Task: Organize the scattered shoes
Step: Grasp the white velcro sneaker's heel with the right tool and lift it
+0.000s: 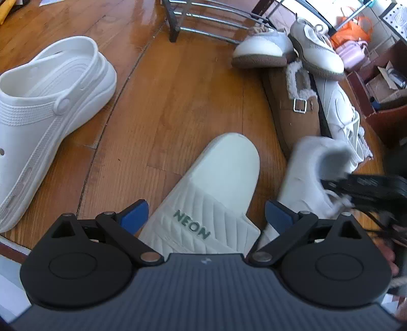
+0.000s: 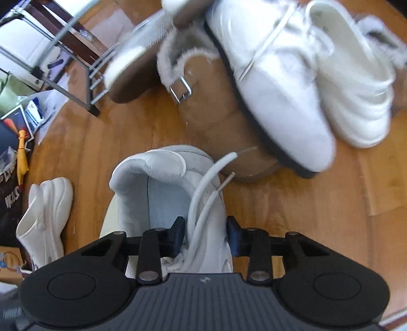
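Observation:
My left gripper [image 1: 206,214] is open and points down, its blue fingertips [image 1: 134,214] standing either side of a cream slide marked NEON [image 1: 221,173] that lies on the wooden floor; the pads do not touch it. To its right, my right gripper [image 1: 356,185] holds a white lace-up sneaker [image 1: 313,165]. In the right wrist view the right gripper [image 2: 206,236] is shut on that sneaker [image 2: 157,183]: one finger is inside the opening, the other outside, and the side wall and laces are pinched between them.
A white clog [image 1: 51,101] lies left on the floor. A pile holds a brown fur-lined clog with a buckle [image 2: 211,101], a white leather shoe [image 2: 274,89] and two gum-soled sneakers [image 1: 262,48]. A metal shoe rack [image 1: 203,17] stands behind, a cardboard box [image 1: 381,101] at right.

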A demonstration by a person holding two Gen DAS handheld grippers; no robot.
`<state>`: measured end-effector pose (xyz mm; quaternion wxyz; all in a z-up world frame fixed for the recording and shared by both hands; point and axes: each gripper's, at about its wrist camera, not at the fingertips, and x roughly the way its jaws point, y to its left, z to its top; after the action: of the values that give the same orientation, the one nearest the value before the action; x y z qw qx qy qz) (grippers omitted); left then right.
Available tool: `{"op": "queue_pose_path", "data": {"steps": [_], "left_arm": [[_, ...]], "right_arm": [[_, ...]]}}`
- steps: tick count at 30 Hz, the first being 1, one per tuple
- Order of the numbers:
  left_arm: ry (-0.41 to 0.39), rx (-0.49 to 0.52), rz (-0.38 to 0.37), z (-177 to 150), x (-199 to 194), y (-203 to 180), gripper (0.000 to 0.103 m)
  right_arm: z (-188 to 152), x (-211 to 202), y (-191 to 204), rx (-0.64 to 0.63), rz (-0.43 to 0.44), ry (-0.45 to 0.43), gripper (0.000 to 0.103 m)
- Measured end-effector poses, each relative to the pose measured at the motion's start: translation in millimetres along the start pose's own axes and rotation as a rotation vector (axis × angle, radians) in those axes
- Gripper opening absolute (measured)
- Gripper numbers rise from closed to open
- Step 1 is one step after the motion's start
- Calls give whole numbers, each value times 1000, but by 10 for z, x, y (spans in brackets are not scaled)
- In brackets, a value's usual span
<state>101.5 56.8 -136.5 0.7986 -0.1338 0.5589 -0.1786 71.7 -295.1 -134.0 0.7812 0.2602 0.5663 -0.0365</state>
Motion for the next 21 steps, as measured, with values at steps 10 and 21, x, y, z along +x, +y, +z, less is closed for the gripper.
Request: {"op": "queue_pose_path", "data": {"steps": [10, 21], "left_arm": [[57, 136, 50, -92, 126, -139, 102], [9, 86, 12, -26, 15, -6, 103]], "right_arm": [[100, -389, 166, -106, -146, -97, 92], [-484, 395, 485, -231, -177, 145, 102]]}}
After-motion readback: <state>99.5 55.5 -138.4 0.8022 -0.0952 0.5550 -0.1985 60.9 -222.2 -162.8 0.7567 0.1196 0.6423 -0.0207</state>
